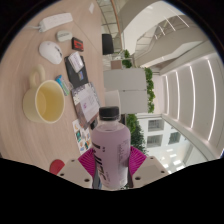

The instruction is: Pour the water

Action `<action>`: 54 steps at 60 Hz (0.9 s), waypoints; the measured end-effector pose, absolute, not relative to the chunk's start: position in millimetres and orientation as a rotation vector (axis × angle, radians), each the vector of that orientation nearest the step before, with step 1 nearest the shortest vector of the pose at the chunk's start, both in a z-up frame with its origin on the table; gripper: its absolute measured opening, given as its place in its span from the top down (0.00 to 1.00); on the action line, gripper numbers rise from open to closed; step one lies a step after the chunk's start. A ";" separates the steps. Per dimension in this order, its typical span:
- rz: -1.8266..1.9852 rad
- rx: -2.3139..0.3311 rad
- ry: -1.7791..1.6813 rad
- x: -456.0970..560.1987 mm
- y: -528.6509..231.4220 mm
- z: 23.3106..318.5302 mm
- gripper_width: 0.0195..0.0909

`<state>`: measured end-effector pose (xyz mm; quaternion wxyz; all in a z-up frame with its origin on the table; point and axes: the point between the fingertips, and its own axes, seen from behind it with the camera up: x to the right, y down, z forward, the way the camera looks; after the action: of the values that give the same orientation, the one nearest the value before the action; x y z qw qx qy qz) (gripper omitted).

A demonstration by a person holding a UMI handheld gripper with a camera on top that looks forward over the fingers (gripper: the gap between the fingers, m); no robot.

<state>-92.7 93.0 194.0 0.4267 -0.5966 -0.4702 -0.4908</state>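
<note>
One clear bottle [109, 145] – dark cap, pale label, clamped in hand-held gripper [110, 168]

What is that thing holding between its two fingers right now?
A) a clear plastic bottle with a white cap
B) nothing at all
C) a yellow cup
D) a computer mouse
A: the hand-held gripper has its pink-padded fingers pressed against both sides of a clear plastic bottle with a white cap, while the yellow cup sits apart on the table beyond it.
</note>
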 end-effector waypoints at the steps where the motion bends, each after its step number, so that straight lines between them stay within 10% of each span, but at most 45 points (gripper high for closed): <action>1: -1.260 -1.466 -1.216 -93.9 99.3 183.9 0.73; 30: -1.650 -1.014 -1.990 -133.0 105.5 139.3 0.72; 48: -0.780 -1.522 -0.797 -119.2 129.6 238.3 0.71; 54: -0.277 -1.675 -0.379 -89.2 118.7 214.4 0.61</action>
<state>-89.2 118.7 214.4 0.6449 -0.7359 -0.1666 -0.1217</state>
